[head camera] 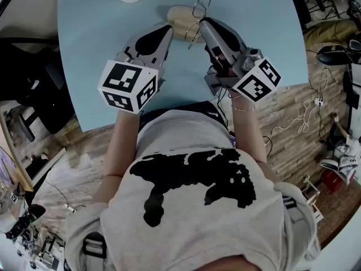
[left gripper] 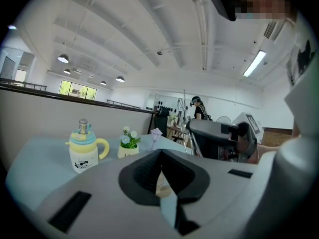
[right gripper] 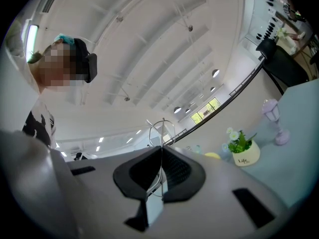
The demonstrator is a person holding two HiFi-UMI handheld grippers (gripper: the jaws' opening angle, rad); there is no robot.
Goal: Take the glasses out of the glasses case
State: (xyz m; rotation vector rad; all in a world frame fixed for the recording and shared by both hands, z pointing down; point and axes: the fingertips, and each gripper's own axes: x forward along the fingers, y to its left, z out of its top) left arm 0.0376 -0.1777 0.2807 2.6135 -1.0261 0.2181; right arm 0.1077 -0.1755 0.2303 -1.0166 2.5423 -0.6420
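"Life" is the one word we can read, printed on the small white flower pot point(right gripper: 242, 156) at four o'clock on the counter point(right gripper: 304, 133); finer print below is illegible.

The right tool point(right gripper: 161, 152) is pinching the thin wire glasses point(right gripper: 162, 131) between its closed jaws, the rim sticking up against the ceiling. A white flower pot point(right gripper: 242, 155) is sitting on the pale blue worktop point(right gripper: 294, 118) at right.
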